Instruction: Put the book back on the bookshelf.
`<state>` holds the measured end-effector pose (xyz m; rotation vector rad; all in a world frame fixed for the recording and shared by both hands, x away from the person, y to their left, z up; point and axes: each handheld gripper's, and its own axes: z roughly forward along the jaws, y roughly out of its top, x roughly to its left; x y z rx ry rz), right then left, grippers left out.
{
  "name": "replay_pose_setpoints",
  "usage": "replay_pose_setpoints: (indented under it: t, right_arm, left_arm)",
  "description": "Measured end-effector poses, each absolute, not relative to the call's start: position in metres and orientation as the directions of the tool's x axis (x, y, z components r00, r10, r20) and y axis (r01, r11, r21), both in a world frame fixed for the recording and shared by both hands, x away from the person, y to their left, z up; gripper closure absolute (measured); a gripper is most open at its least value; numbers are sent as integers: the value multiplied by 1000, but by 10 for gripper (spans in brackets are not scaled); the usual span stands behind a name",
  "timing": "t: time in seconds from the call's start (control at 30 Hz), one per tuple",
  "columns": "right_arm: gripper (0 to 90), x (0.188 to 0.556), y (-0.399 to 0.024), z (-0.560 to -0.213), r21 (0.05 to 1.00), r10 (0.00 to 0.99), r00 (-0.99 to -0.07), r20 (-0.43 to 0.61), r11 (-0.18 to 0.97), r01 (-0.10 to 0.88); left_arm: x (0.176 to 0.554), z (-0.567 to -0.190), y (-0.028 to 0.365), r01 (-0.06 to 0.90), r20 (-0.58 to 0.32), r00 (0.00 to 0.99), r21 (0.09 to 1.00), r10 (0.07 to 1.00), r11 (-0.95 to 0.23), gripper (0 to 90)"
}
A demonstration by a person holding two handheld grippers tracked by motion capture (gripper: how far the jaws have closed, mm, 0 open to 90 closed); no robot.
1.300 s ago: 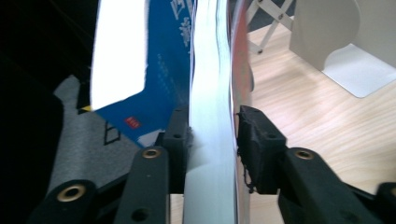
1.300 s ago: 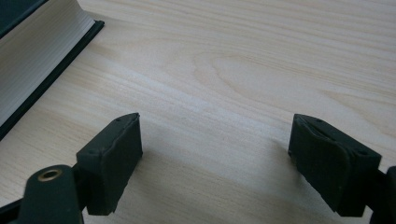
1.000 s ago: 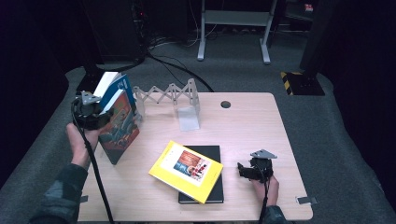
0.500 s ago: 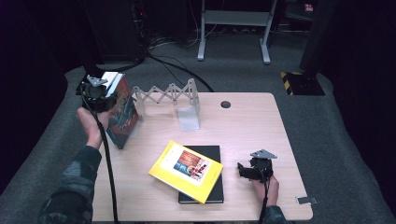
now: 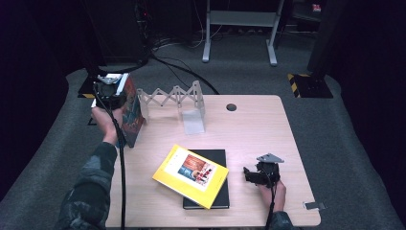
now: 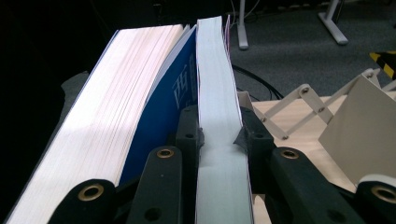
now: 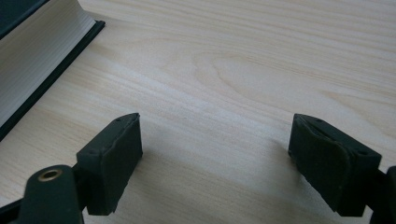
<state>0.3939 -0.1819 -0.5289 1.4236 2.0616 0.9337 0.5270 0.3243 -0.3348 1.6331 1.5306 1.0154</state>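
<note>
The left tool [image 5: 114, 93], arm outstretched, clamps an upright book [image 6: 219, 107] at the table's [image 5: 249, 129] far corner; the right tool [image 7: 215, 158] rests wide open.

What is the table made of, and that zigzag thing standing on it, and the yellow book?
The table looks like pale wood or wood-look laminate: grain lines show in the right gripper view, with a matte finish. The zigzag rack seems to be grey metal or plastic strips joined by rivets; hard to tell which. The yellow book looks like paper with a smooth printed cover.
</note>
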Motion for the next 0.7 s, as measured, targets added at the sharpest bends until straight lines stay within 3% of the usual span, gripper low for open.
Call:
replay_pose_setpoints:
  t: [0.43, 0.7]
  right_arm:
    - [168, 394, -182, -529, 748, 935, -355, 3, 234, 621]
    - [168, 394, -182, -529, 748, 935, -355, 3, 233, 621]
  left_arm:
    - [530, -335, 320, 493, 163, -20, 860, 986, -132, 711]
    - [519, -326, 320, 494, 204, -9, 852, 979, -173, 561]
